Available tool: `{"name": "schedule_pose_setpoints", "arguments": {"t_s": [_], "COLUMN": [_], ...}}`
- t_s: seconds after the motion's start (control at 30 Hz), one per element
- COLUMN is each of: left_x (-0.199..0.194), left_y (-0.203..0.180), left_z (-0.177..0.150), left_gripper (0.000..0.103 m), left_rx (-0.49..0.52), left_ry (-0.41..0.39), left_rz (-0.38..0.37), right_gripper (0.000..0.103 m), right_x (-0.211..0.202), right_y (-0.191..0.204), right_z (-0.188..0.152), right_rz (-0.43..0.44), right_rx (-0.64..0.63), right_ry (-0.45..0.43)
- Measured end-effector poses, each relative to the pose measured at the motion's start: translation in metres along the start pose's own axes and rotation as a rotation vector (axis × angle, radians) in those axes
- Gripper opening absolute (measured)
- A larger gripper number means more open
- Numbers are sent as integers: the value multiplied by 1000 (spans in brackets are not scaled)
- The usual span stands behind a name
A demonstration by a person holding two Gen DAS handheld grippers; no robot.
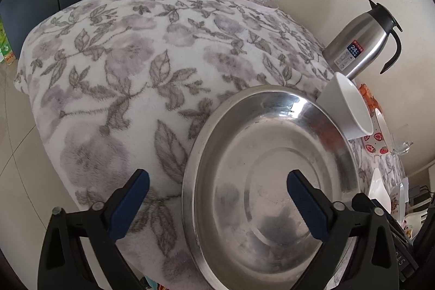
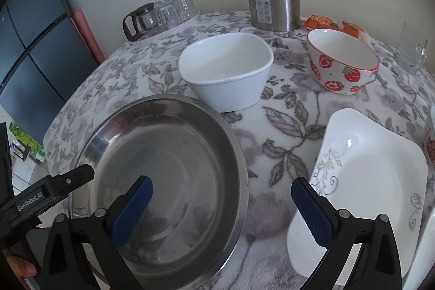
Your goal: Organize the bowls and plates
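The left gripper [image 1: 217,190] hangs with its jaws wide apart astride the near-left rim of the steel plate [image 1: 272,181], gripping nothing, a stance that appears chosen to take the plate by its edge; the right gripper [image 2: 221,204] is likewise spread and empty, poised over the floral tablecloth [image 2: 272,132] between that plate and the white square plate [image 2: 375,167]. The steel plate is round, shallow, dull-polished with a raised rim, lying flat at the near-left of the table, with the white bowl [image 2: 225,72] just behind it and the strawberry bowl [image 2: 342,61] farther right.
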State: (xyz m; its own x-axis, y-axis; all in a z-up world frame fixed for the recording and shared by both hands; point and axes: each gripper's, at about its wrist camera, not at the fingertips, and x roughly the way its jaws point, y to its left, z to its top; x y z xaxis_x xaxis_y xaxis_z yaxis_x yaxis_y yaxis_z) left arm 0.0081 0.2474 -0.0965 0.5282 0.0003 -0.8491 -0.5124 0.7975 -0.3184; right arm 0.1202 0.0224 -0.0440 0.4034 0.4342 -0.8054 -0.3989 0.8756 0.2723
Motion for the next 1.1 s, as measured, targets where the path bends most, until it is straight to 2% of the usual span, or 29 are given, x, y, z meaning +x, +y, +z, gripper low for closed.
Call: {"name": "schedule_pose_setpoints", "arguments": {"t_s": [0.1,0.17,0.27,0.43,0.47,0.57,0.63,0.73,0.83,1.1], "left_x": [4,6,8,8,8,8,7,6,4,-5], "left_y": [1,1,0,2,3,4,5,7,9,7], "left_z": [-1,-1,-2,-2,-2,-3,-4,-4,-6,-11], "left_gripper": [89,77,68,54,50,38,33,26,22,22], "left_rx": [4,7,19,16,18,21,17,15,8,16], "left_ry": [15,22,28,22,22,22,23,24,26,24], "left_rz": [-7,-9,-4,6,11,20,18,31,31,50], "right_gripper": [89,83,74,52,52,41,31,21,17,17], "right_x": [4,7,11,15,16,20,20,18,15,-3], "right_y": [0,-2,-7,-11,-12,-14,-16,-21,-23,-19], "right_z": [1,1,1,-1,-2,-4,-5,-8,-9,-12], "right_rz": [18,24,28,76,80,70,54,44,40,44], "right_rx": [5,17,44,60,64,73,76,90,93,60], "right_ry": [5,12,29,60,68,94,96,97,100,74]}}
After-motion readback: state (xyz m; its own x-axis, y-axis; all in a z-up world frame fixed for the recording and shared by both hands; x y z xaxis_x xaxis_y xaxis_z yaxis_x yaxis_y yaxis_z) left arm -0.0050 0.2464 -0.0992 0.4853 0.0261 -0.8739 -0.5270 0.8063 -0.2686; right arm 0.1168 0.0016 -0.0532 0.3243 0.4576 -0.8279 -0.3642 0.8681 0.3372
